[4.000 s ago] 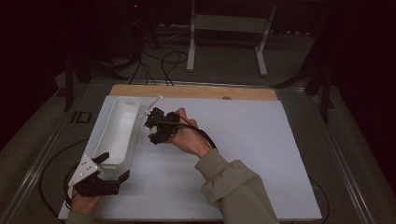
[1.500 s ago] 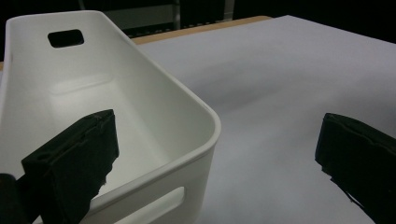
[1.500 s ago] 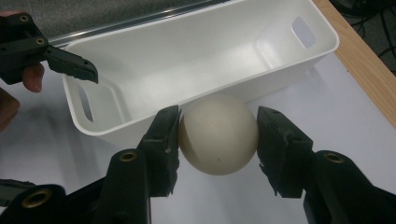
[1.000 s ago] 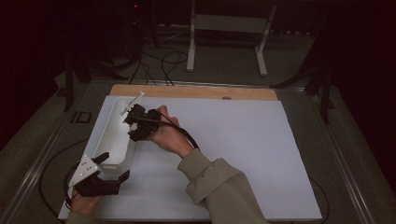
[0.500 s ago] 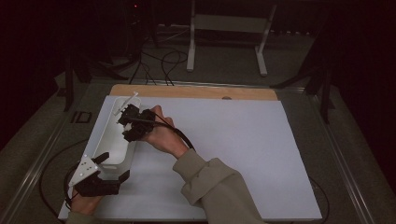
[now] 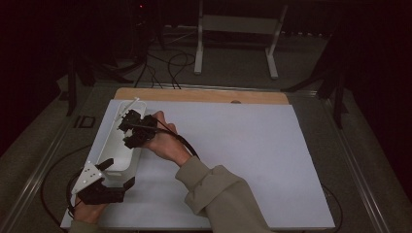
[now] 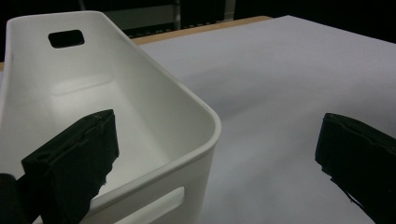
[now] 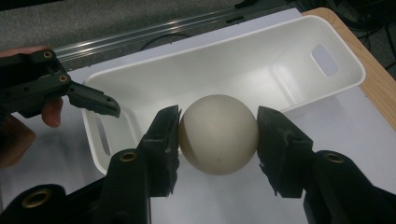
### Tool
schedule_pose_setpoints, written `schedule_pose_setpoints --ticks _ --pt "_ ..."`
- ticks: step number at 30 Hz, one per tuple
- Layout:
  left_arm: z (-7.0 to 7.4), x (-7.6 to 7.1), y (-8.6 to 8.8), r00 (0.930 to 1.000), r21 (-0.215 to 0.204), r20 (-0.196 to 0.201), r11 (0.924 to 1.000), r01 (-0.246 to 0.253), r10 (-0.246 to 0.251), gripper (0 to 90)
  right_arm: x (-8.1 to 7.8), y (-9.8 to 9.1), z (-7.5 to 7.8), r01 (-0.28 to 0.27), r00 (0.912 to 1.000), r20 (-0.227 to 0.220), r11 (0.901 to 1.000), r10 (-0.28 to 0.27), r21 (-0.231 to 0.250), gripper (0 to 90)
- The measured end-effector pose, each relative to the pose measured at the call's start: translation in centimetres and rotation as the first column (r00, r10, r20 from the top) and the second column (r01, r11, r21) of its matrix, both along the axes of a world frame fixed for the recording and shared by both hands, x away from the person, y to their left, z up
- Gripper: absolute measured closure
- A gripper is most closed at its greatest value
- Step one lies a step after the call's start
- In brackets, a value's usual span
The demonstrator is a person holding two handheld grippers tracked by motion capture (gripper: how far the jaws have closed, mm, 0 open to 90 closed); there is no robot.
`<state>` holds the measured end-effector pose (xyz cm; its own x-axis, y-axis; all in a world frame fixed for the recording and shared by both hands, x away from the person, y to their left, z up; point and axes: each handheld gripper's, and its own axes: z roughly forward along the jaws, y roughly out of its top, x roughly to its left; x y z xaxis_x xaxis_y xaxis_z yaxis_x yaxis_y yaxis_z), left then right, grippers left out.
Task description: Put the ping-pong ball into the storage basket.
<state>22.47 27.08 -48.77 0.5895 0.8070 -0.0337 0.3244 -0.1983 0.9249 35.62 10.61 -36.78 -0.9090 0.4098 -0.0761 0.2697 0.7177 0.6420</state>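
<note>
The right gripper (image 8: pixel 218 135), clamped on a pale ball (image 8: pixel 218 134), has moved left over the white bin (image 8: pixel 224 70), ready to drop it. The left gripper (image 6: pixel 112 178) stands open astride the bin's near rim.

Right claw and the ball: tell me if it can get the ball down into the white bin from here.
Probably yes. The right claw grips the ball above the white bin, whose top is open. The left claw, open, straddles the bin's near corner, off the direct path.
</note>
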Motion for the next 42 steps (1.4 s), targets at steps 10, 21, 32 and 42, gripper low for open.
schedule_pose_setpoints --ticks 10,21,32,42 --pt "0.0 0.0 0.0 1.0000 0.000 0.000 1.0000 0.001 -0.001 0.1 0.1 0.5 -0.2 0.002 1.0000 -0.002 1.0000 -0.002 0.006 50.0" --pt "0.0 0.0 0.0 1.0000 -0.001 0.000 1.0000 0.001 -0.001 0.1 0.2 1.0 -0.2 0.021 0.9998 0.000 0.9995 -0.021 0.025 49.9" --pt "0.0 0.0 0.0 1.0000 0.001 0.000 1.0000 -0.002 0.002 0.2 0.7 1.3 -0.4 0.042 0.9991 -0.003 0.9983 -0.042 0.039 49.9" --pt "0.0 0.0 0.0 1.0000 0.000 -0.001 1.0000 -0.001 0.001 0.1 0.7 2.0 -0.5 0.044 0.9990 -0.006 0.9982 -0.044 0.042 49.9"
